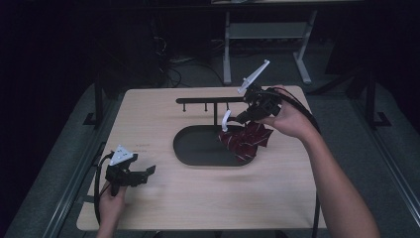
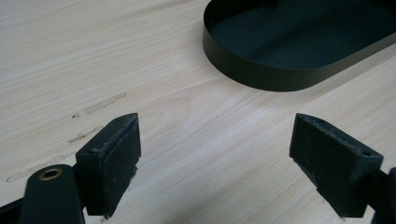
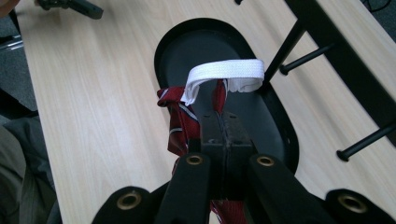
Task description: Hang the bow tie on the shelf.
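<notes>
Red patterned cloth (image 1: 246, 139) with a white loop (image 1: 226, 119), hanging from the right tongs (image 1: 243, 117) above the right end of an oval black tray (image 1: 195, 148). In the right gripper view the right tongs are pressed together, pinching the cloth (image 3: 180, 119) just below its white loop (image 3: 224, 73), which arches toward the upright post of a black peg rack (image 3: 327, 42). The rack (image 1: 210, 101) stands at the tray's far edge on the wooden bench (image 1: 163, 198). Left tongs (image 1: 148, 171) hover near the bench's front left corner, well apart from the tray; in the left gripper view they (image 2: 215, 158) stand spread, nothing between them, the tray rim (image 2: 261, 77) ahead.
</notes>
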The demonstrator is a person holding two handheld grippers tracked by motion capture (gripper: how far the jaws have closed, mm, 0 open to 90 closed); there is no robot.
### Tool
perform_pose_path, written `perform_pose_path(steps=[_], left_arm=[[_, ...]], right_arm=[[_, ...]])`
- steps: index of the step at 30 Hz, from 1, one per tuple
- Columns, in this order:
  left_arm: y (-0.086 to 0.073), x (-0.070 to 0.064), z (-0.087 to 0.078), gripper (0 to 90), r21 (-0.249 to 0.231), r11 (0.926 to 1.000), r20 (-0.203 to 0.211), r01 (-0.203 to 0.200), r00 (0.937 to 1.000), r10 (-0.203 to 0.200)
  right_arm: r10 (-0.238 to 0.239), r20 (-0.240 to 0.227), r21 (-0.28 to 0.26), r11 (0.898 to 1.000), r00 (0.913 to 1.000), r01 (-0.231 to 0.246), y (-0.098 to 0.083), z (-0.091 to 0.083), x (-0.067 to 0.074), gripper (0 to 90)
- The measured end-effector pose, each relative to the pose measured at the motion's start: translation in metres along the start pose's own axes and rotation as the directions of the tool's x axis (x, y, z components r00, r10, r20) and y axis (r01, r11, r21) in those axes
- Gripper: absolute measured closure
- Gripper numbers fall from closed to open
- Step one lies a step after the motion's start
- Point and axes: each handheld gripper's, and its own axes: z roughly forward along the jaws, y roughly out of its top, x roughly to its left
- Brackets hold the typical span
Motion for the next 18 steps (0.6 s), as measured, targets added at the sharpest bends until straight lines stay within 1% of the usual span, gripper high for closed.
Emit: perform_pose_path(steps=[4,13,18], left_arm=[[0.0,0.0,0.0,16.3,-0.003,1.0,0.002,0.003,1.0,-0.003],[0.0,0.0,0.0,16.3,0.0,1.0,0.004,0.001,1.0,-0.001],[0.0,0.0,0.0,16.3,-0.005,1.0,0.005,0.003,1.0,-0.003]], right_arm=[[0.003,0.001,0.0,1.0,1.0,-0.003,0.007,0.002,-0.006,89.3],[0.034,0.008,0.003,0.999,0.9994,-0.034,0.017,0.006,-0.019,89.2],[0.042,0.013,0.003,0.999,0.999,-0.042,0.022,0.008,-0.026,89.2]])
